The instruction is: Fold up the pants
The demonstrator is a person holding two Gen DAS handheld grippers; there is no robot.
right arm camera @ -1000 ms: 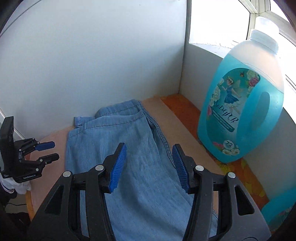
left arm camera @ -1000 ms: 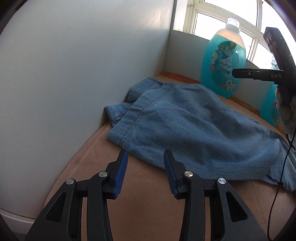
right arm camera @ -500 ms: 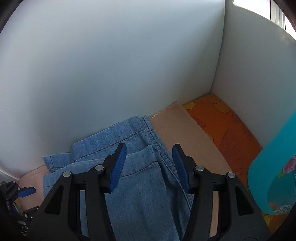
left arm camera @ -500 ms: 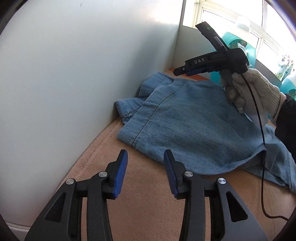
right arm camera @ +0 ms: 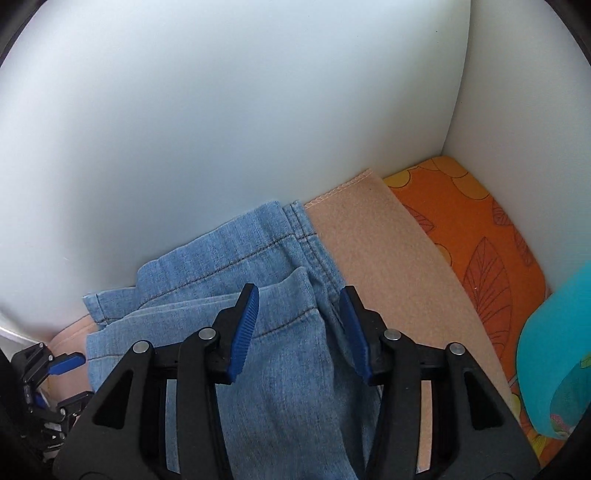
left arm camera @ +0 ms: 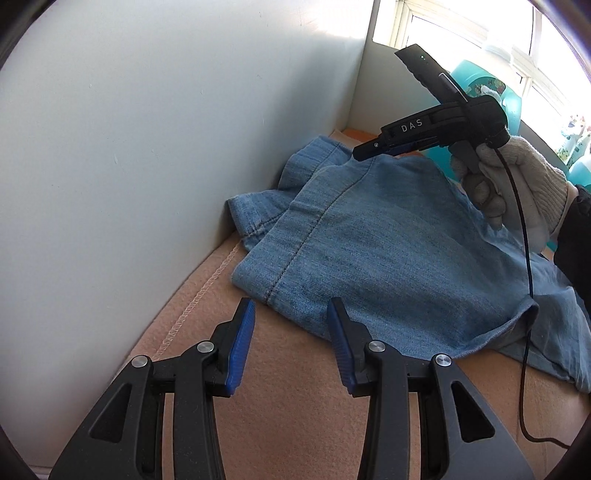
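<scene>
Blue denim pants (left arm camera: 369, 251) lie folded over on a tan blanket (left arm camera: 288, 406), their hem ends bunched against the white wall. My left gripper (left arm camera: 291, 339) is open and empty, just short of the near corner of the pants. My right gripper (right arm camera: 299, 325) is open and hovers over the far hem corner of the pants (right arm camera: 266, 369). It shows in the left wrist view (left arm camera: 369, 153) held by a white-gloved hand (left arm camera: 513, 188) above the far end of the pants. The left gripper's blue fingers (right arm camera: 66, 362) show at the lower left of the right wrist view.
White walls (left arm camera: 147, 147) close off the left and far sides. A teal detergent bottle (right arm camera: 554, 369) stands at the right on an orange patterned cloth (right arm camera: 480, 240). A black cable (left arm camera: 524, 295) hangs from the right gripper across the pants. A window (left arm camera: 480, 22) is behind.
My right gripper has moved forward and down toward the far hem of the pants. My left gripper has shifted slightly closer to the near corner. Both stay open.
</scene>
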